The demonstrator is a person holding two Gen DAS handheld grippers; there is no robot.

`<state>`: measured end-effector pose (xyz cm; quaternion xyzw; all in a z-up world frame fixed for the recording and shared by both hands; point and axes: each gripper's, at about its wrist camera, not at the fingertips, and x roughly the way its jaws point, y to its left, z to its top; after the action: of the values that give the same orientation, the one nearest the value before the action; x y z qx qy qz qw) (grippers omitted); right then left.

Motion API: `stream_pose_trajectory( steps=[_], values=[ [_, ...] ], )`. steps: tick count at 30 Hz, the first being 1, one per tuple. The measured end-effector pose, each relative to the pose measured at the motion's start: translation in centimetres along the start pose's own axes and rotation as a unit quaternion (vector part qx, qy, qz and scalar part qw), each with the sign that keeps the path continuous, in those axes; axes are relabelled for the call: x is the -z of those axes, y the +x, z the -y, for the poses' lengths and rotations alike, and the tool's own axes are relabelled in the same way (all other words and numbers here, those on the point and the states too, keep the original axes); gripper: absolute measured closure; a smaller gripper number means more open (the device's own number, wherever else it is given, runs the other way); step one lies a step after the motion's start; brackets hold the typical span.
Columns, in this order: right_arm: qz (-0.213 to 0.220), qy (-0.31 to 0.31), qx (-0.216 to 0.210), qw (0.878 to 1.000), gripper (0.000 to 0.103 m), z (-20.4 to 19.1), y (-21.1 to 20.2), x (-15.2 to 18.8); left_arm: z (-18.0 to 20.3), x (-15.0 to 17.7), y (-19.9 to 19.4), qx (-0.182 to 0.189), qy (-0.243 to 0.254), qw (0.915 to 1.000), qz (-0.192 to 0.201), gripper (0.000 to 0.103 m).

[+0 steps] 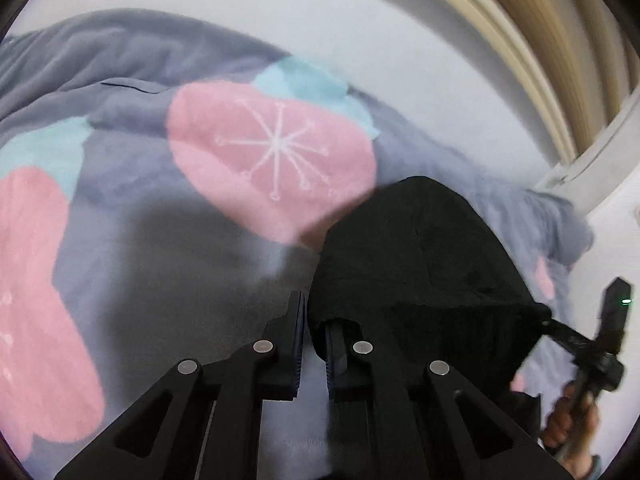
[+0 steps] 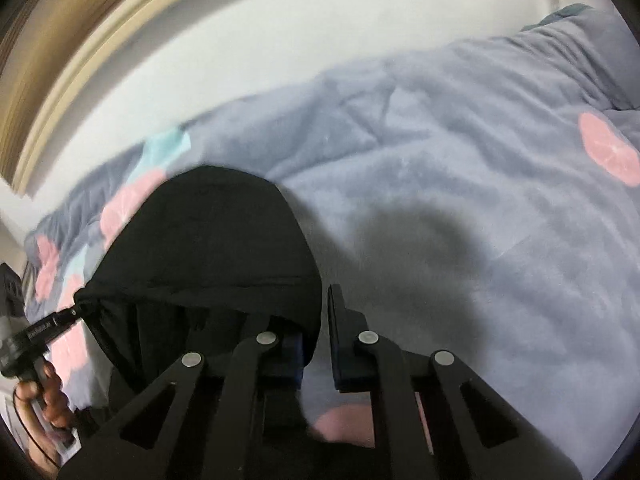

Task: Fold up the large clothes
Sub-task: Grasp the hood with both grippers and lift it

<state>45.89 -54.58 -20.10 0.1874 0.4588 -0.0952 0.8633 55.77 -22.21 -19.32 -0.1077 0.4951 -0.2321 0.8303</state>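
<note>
Now the left gripper (image 1: 313, 344) is clenched on one corner of a black garment (image 1: 420, 264), and the right gripper (image 2: 318, 344) pinches the opposite corner, so the cloth hangs stretched between them. Below it lies a bed (image 1: 280, 16) covered with a grey blanket (image 2: 460, 200) bearing pink and turquoise patches.

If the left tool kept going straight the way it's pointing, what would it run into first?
Most likely the grey blanket spread below. The left tool is angled down at it, gripping an edge of the black garment, which drapes just to its right. Depth is hard to judge through the blur.
</note>
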Motion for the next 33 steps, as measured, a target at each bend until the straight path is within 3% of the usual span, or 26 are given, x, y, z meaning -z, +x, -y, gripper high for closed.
stream_pose_trajectory(
  steps=[1, 3, 6, 8, 12, 14, 18, 21, 26, 30, 33],
  values=[
    [-0.016, -0.017, 0.02, 1.0, 0.093, -0.3, 1.4, 0.5, -0.1, 0.5, 1.0, -0.022, 0.008, 0.9996, -0.018, 0.094],
    [-0.052, -0.016, 0.018, 0.998, 0.093, -0.1, 4.6, 1.4, -0.7, 1.7, 4.4, -0.053, 0.018, 0.9961, -0.068, 0.093],
    [-0.066, 0.009, 0.003, 0.998, 0.092, 1.1, 6.1, 2.0, -2.5, 2.0, 5.5, -0.017, -0.021, 0.9968, -0.075, 0.09],
    [-0.072, -0.003, 0.001, 0.997, 0.083, 1.1, 5.4, 1.9, -2.9, 1.7, 4.6, 0.006, -0.03, 0.997, -0.071, 0.089],
    [-0.066, -0.034, 0.001, 0.997, 0.062, 0.8, 1.6, 1.9, -0.3, 2.1, -0.5, -0.034, 0.061, 0.9974, -0.017, 0.068],
    [-0.034, -0.048, -0.015, 0.998, 0.058, 0.4, -1.6, 1.7, 1.7, 2.2, -4.3, -0.053, 0.115, 0.9912, 0.039, 0.054],
    [0.027, -0.058, -0.051, 0.997, 0.058, -2.3, -5.3, 0.0, 5.0, 0.4, -8.1, -0.02, 0.136, 0.9861, 0.093, 0.053],
    [0.025, -0.081, -0.042, 0.996, 0.058, -5.5, -3.6, -1.5, 7.1, -2.1, -5.6, -0.004, 0.144, 0.9871, 0.07, 0.053],
    [-0.056, -0.097, -0.016, 0.994, 0.058, -6.4, 3.4, -0.1, 6.5, -1.5, 2.6, 0.005, 0.124, 0.9913, -0.045, 0.053],
    [-0.074, -0.118, -0.008, 0.99, 0.058, -5.6, 6.4, 2.2, 4.6, 2.1, 5.4, 0.01, 0.134, 0.9888, -0.064, 0.053],
    [-0.067, -0.15, 0.001, 0.986, 0.057, -6.0, 7.1, 3.0, 4.2, 2.5, 6.2, 0.005, 0.132, 0.9893, -0.064, 0.053]
  ],
)
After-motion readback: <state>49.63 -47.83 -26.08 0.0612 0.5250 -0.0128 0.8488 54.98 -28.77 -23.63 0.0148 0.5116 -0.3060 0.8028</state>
